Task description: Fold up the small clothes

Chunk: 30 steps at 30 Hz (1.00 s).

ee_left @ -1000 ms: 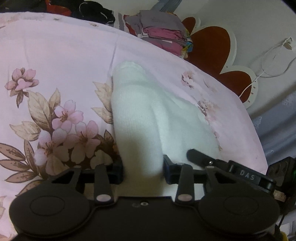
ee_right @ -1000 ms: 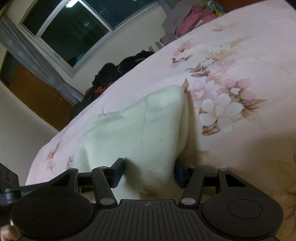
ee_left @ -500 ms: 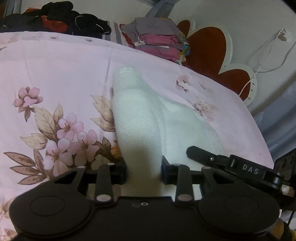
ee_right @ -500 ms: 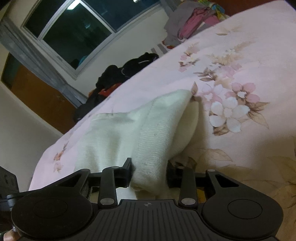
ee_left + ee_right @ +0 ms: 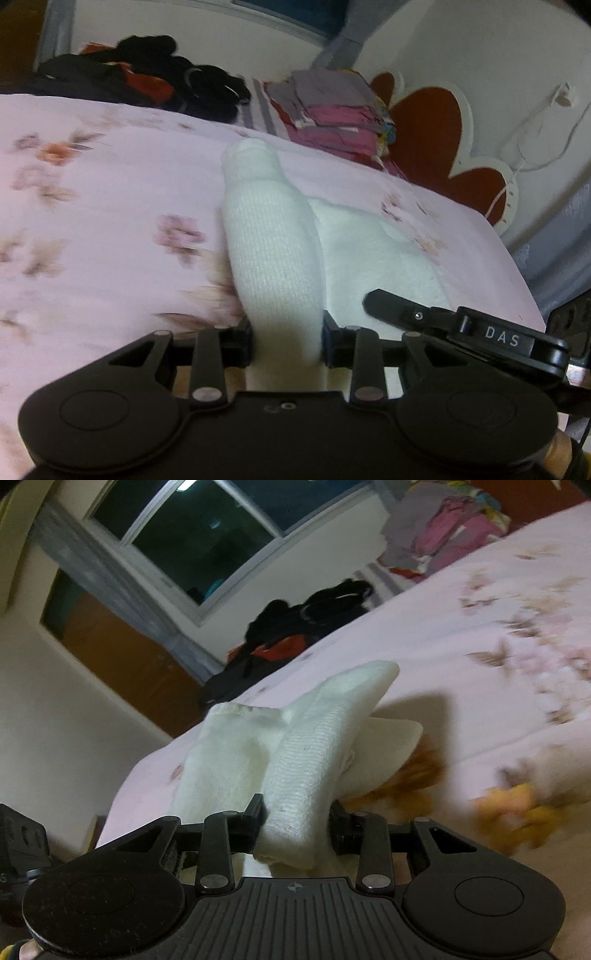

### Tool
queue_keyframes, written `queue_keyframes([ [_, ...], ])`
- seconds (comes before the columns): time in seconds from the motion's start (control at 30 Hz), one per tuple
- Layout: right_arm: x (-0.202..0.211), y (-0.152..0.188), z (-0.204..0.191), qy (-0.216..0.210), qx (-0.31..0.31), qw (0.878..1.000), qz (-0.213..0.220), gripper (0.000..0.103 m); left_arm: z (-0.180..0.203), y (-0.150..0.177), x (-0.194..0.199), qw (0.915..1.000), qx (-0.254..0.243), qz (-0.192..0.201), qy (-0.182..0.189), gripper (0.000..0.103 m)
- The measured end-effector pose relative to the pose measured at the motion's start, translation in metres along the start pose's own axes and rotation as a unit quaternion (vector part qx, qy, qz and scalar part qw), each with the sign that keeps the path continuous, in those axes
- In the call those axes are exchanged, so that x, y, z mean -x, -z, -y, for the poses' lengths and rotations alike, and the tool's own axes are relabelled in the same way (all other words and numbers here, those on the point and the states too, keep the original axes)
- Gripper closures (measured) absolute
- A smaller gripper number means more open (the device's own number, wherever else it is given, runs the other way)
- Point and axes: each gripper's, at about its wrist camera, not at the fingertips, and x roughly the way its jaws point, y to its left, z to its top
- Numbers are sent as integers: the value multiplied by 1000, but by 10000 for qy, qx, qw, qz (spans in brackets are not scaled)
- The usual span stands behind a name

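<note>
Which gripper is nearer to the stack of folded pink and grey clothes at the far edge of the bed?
Left, as far as the views show. The left gripper looks toward the stack of folded pink and grey clothes; for the right gripper the stack sits far off, upper right.

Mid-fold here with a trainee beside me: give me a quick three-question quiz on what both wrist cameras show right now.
1. True or false: the left gripper is shut on the white garment.
2. What does the right gripper hold? A) a black strap B) the white garment C) nothing
3. Fill in: the garment lies on a pink ____-patterned bedsheet.

Key: 1 true; 2 B; 3 floral. The folded clothes stack sits at the bed's far edge.
</note>
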Motion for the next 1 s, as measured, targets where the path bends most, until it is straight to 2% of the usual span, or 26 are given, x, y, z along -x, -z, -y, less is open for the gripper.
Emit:
queue_keyframes([
  [0.33,-90,61,-123,-135,67,9998,-112,69,-147,-11,83,9997,203,119,-77,71],
  [0.53,-158,91,-171,-197,25,9995,-230,69,-224,-19,104,9989,328,134,-309,71],
  [0.7,-203,99,-179,-32,128,9991,-412,68,-271,-7,97,9971,587,161,-459,67],
  [0.77,-213,104,-177,115,162,9988,-452,68,-285,0,93,9966,674,174,-447,54],
  [0.8,-216,103,-173,174,140,9987,-466,68,-286,3,92,9967,628,206,-467,50],
  [0.87,-216,105,-169,272,42,9986,-449,61,-284,2,93,9970,455,239,-577,39],
  [0.93,-212,108,-172,413,46,9984,-384,57,-288,1,96,9974,414,199,-561,38],
  [1.0,-209,112,-173,559,98,9974,-446,57,-287,-3,101,9970,447,228,-582,38],
])
